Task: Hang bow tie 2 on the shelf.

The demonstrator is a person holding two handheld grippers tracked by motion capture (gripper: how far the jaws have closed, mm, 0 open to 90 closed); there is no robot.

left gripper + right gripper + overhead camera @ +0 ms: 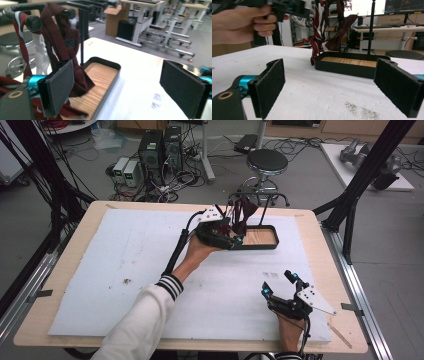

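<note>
We see our left claw (235, 239) with jaws spread and nothing pinched, right beside the dark red ties (62, 47) draped over the rack (250, 200) — they hang lengthwise downward. Our right claw (279, 284), also apart, waits well away on the bench (100, 270).

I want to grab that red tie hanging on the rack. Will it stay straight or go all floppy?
Probably floppy: the tie drapes in soft folds over the rack, its end bunched in the tray. It looks light, and a tug might slide it off the bar.
</note>
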